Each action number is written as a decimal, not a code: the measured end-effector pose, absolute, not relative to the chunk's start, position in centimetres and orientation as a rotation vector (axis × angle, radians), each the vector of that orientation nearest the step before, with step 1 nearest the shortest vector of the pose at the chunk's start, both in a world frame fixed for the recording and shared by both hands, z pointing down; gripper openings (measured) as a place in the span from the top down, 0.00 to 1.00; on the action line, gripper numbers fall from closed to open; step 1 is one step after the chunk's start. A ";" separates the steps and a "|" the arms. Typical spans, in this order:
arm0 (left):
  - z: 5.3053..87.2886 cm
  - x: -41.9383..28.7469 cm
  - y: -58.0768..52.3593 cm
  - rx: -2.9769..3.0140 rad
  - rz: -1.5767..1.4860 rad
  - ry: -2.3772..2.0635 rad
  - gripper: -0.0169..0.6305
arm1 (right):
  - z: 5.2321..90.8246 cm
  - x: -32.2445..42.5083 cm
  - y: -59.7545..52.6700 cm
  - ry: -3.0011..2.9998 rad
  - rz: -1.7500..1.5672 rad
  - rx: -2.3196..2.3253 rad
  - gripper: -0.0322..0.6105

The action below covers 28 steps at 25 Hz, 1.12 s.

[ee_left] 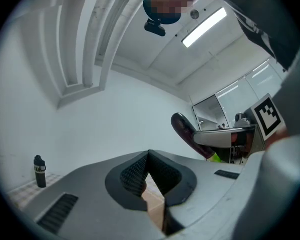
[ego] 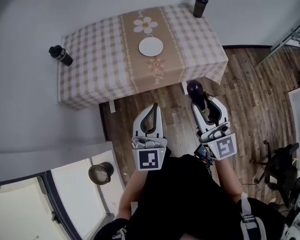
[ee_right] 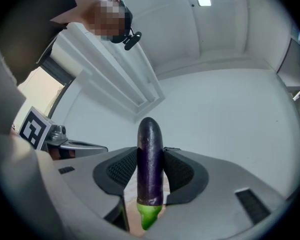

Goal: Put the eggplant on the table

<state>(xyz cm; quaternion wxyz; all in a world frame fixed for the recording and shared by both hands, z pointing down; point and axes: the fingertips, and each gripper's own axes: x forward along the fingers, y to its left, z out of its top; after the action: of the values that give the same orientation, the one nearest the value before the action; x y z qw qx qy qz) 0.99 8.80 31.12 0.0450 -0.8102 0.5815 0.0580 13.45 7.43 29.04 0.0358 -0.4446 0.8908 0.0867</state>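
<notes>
Right gripper (ego: 204, 104) grips the eggplant (ee_right: 150, 164): its two dark ribbed pads (ee_right: 182, 171) press on the purple body from either side, with the green stalk end back toward the gripper's base and the rounded tip sticking out past the fingertips. Seen from the head, the eggplant is off the table, over the wooden floor (ego: 240, 89) and near the hanging hem of the checked cloth. Straight ahead of this gripper stands the table (ego: 94, 59), with a white plate (ego: 151, 46) on the tan runner down its middle, ahead and to the gripper's left. A dark tumbler (ego: 201, 5) stands at the far corner ahead, and a black bottle (ego: 61, 55) at the table's left edge, well away to the left. Just beside the right gripper, to its left, the left gripper (ee_left: 148, 154) points the same way, its jaw tips together with nothing between them. An office chair (ego: 280, 169) is to the right gripper's right.
</notes>
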 end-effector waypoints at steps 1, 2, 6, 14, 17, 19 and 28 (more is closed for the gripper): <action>31.1 0.3 8.1 -2.472 0.175 1.770 0.97 | 29.1 12.8 6.5 2.731 0.269 -1.372 0.68; 31.2 -0.3 7.5 -2.468 0.175 1.763 0.97 | 29.1 12.2 5.7 2.725 0.274 -1.378 0.68; 31.7 -2.3 5.5 -2.475 0.211 1.794 0.97 | 28.8 10.4 3.3 2.719 0.293 -1.392 0.68; 32.4 -4.7 2.4 -2.467 0.203 1.837 0.97 | 29.3 8.7 -0.8 2.735 0.300 -1.397 0.68; 32.7 -5.2 0.7 -2.449 0.189 1.840 0.97 | 29.4 8.2 -2.9 2.719 0.303 -1.380 0.68; 32.9 -5.5 -0.9 -2.442 0.168 1.836 0.97 | 29.7 8.1 -4.9 2.708 0.300 -1.376 0.68; 31.7 -7.2 -9.2 -2.418 0.167 1.787 0.97 | 28.7 6.9 -14.3 2.619 0.312 -1.392 0.68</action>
<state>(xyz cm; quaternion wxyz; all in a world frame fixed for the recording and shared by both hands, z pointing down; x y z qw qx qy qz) -7.18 -9.16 31.73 0.0651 -0.8013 0.5922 0.0554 6.87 -14.27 28.74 0.0794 -0.4653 0.8754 0.1043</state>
